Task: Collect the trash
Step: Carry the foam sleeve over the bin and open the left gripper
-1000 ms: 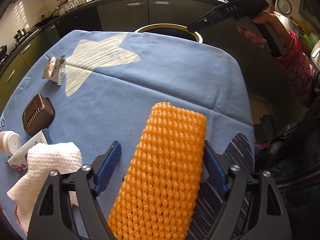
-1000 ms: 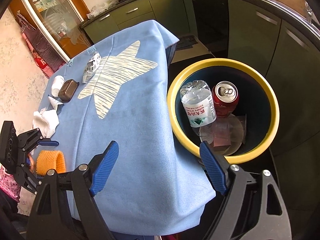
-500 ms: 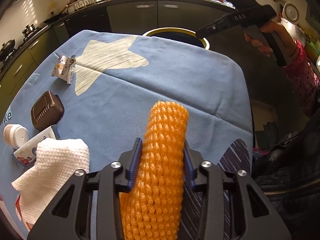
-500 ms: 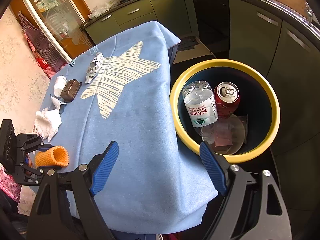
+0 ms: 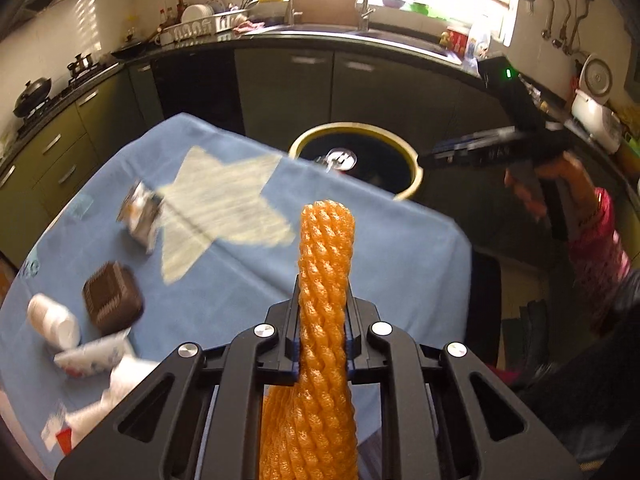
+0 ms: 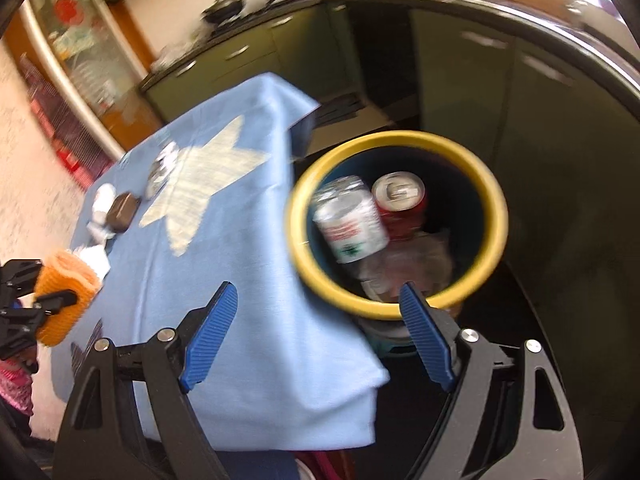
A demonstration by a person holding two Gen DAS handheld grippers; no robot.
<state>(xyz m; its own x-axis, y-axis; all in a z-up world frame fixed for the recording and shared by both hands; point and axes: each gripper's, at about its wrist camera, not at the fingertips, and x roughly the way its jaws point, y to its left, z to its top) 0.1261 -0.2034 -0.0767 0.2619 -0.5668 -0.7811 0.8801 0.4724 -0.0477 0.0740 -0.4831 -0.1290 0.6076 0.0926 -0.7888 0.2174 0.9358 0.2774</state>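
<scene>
My left hand-held gripper [image 5: 323,344] is now pinched tight on the orange foam net [image 5: 326,280]; a second ago its jaws stood wide on either side of the net as it lay flat on the tabletop [image 5: 380,256], and half a second ago they had only begun to squeeze it. The net now stands up narrow from between the pads, clear of the blue cloth, and the blur in both views tells me I am moving, so I judge the pickup done and the carry to the bin begun. My right hand-held gripper [image 6: 320,336] is empty, its blue pads spread wide, hanging over the tabletop's edge just beside the bin [image 6: 494,216]. To my left on the cloth lie a white net [image 5: 120,392], a small carton [image 5: 94,356], a white bottle [image 5: 52,322], a brown box [image 5: 112,300] and, farther on, a crumpled wrapper [image 5: 140,216] at the pale star; all of these remain to be collected. Beyond the far edge stands the yellow-rimmed bin, holding a clear bottle [image 6: 350,220] and a red can [image 6: 400,204]. The bottle's label has red and green print, too smeared to read; the carton's markings are likewise illegible.
</scene>
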